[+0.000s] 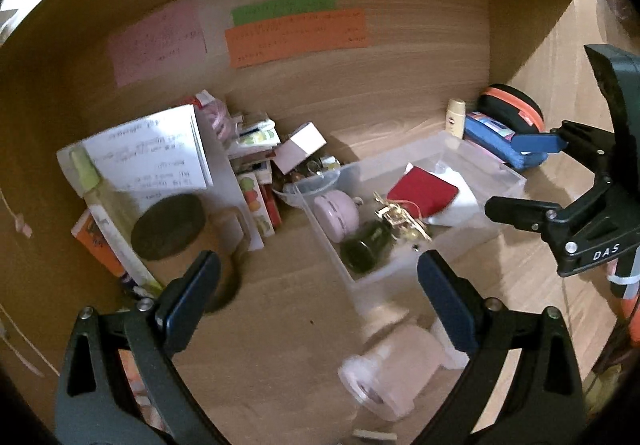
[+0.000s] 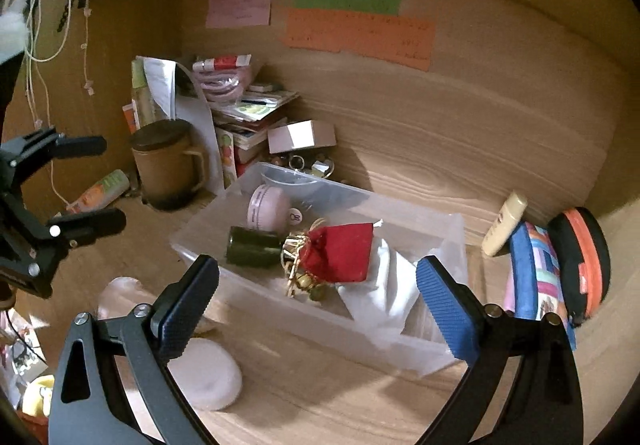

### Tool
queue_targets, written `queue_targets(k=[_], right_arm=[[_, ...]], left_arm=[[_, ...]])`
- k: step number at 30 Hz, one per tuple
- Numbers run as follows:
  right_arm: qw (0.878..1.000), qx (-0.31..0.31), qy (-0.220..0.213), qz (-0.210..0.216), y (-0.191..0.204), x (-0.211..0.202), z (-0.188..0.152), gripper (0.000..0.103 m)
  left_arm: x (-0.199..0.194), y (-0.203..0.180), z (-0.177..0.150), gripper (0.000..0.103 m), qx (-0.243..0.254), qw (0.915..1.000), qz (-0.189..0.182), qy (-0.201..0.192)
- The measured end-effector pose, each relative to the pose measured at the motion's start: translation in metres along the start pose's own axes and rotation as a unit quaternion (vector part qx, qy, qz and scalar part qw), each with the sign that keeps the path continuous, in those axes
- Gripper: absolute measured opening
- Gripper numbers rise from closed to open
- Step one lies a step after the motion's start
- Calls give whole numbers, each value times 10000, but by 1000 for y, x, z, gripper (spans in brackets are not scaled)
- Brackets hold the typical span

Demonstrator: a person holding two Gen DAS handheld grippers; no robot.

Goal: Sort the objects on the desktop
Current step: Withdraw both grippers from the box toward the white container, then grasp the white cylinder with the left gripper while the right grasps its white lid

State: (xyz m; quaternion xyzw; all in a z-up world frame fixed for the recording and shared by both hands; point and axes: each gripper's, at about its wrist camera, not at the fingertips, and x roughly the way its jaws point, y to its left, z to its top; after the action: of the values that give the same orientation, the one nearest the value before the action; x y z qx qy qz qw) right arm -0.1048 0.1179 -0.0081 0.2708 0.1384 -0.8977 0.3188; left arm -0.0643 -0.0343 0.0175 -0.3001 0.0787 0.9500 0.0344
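My left tongs gape wide, empty, over table; right tongs wide, empty, above clear bin. Pink bottle lies on side near bin: likely light, slick plastic; grip across body. Bottle blurred, cap unclear. Bin's white wrapper contents hidden.

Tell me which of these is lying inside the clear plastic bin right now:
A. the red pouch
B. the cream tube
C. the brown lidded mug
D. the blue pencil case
A: the red pouch lies in the clear plastic bin beside the dark green bottle, while the blue pencil case, brown lidded mug and cream tube all sit outside it on the desk.
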Motion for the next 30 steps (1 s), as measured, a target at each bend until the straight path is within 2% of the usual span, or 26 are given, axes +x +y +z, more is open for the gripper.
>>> queue_targets(k=[4, 7, 13, 21, 25, 30], right_arm=[[9999, 41, -138, 24, 9, -17, -6, 99], [9998, 35, -196, -47, 14, -26, -11, 103], [9999, -10, -108, -118, 21, -33, -27, 103], [9985, -61, 496, 204, 33, -6, -59, 103], [9954, -369, 827, 317, 43, 8, -73, 103], [9921, -484, 1022, 535, 46, 20, -81, 103]], left_arm=[[-10, -4, -11, 100, -13, 10000, 34, -73], [-19, -3, -18, 100, -137, 9996, -122, -231], [-26, -5, -33, 102, -189, 9990, -263, -317], [-2, -20, -57, 102, -90, 9987, -486, 125], [8, -22, -67, 102, -262, 9973, -633, 248], [30, -25, -75, 102, -366, 9951, -696, 596]])
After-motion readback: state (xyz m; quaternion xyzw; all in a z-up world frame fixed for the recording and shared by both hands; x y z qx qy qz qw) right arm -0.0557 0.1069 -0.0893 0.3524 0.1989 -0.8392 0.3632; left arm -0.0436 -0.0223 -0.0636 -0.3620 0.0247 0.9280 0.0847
